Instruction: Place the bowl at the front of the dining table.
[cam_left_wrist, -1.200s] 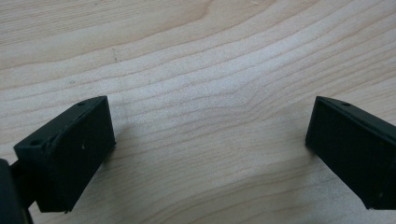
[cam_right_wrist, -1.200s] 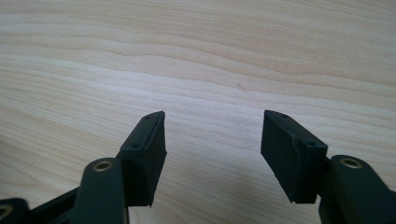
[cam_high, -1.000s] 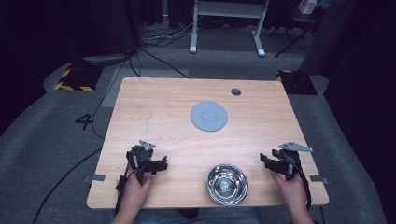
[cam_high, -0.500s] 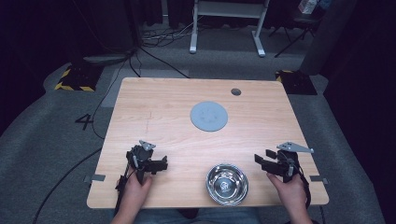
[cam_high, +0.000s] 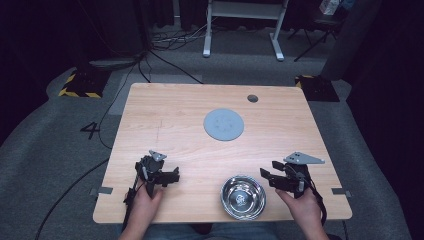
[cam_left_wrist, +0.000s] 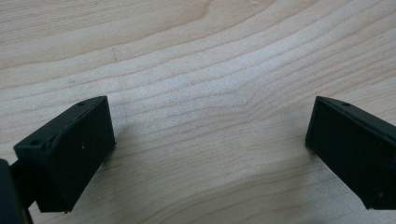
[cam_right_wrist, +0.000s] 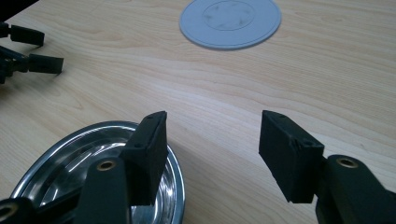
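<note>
- My right gripper (cam_high: 267, 176) hovers at the near right of the surface (cam_high: 165, 115), just right of the steel bowl (cam_high: 243, 196), jaws spread wide with nothing between them.
- In the right gripper view, one pad (cam_right_wrist: 150, 149) hangs over the bowl's (cam_right_wrist: 70, 163) rim; the other stands over bare wood.
- The bowl sits upright at the near edge, between my two hands.
- My left gripper (cam_high: 172, 176) rests near the left corner, well apart from the bowl, jaws open and empty over bare wood grain (cam_left_wrist: 210, 116).
- A grey round disc (cam_high: 223, 124) lies flat in the middle, farther off than the bowl.
</note>
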